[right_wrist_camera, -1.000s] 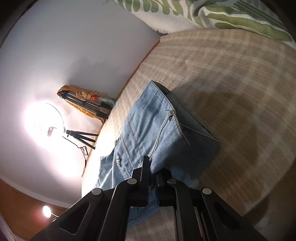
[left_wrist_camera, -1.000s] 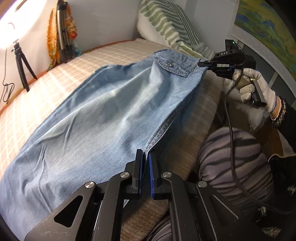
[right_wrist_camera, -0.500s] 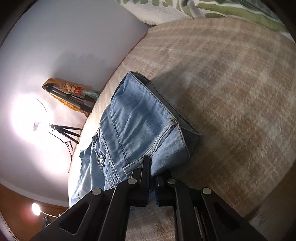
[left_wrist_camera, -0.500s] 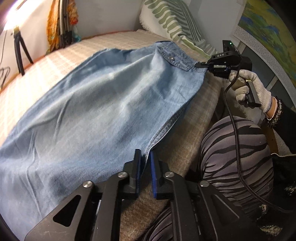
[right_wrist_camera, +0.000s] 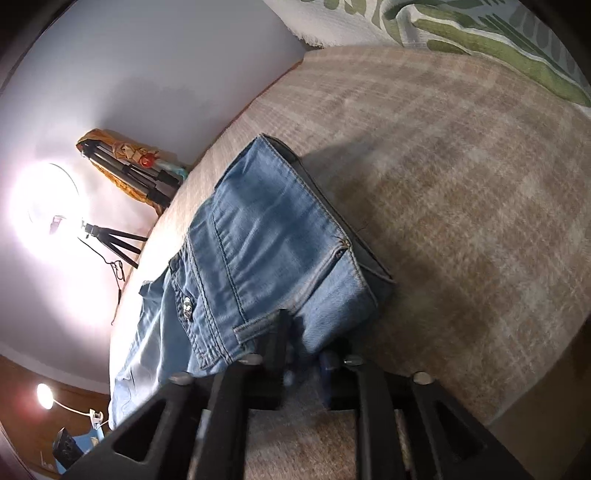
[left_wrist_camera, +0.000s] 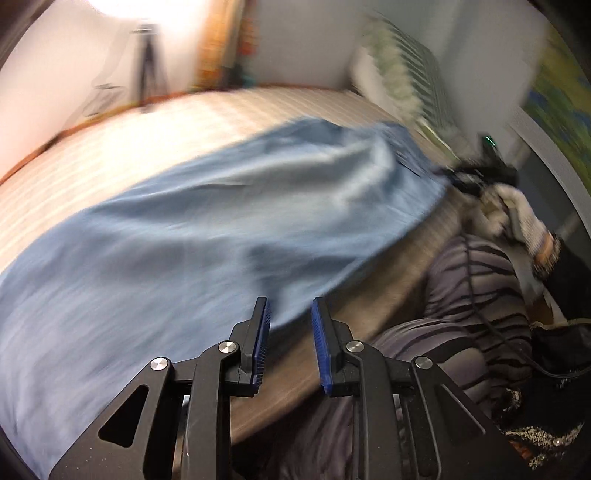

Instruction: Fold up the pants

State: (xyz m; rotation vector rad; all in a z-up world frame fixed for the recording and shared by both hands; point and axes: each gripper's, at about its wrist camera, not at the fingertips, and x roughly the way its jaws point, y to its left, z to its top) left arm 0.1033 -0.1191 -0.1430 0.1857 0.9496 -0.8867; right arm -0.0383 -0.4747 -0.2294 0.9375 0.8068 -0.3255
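Note:
Light blue jeans (left_wrist_camera: 192, 229) lie spread across the checked bed cover, blurred by motion in the left wrist view. My left gripper (left_wrist_camera: 290, 332) is open, its blue pads apart, with the near edge of the jeans just beyond the gap. My right gripper (right_wrist_camera: 306, 350) has its jaws parted at the waistband corner of the jeans (right_wrist_camera: 273, 251); the cloth lies between and in front of the fingers. The right gripper also shows in the left wrist view (left_wrist_camera: 476, 173), held by a gloved hand at the waistband end.
A green-and-white striped pillow (right_wrist_camera: 461, 26) lies at the head of the bed (right_wrist_camera: 461, 166). A ring light on a tripod (right_wrist_camera: 48, 218) and a second tripod (right_wrist_camera: 129, 170) stand by the wall. The person's striped knees (left_wrist_camera: 472, 295) are at the bed's near edge.
Both grippers have opened and let go of the jeans. The jeans have dropped flat onto the bed. The left gripper is moving fast, blurring its view.

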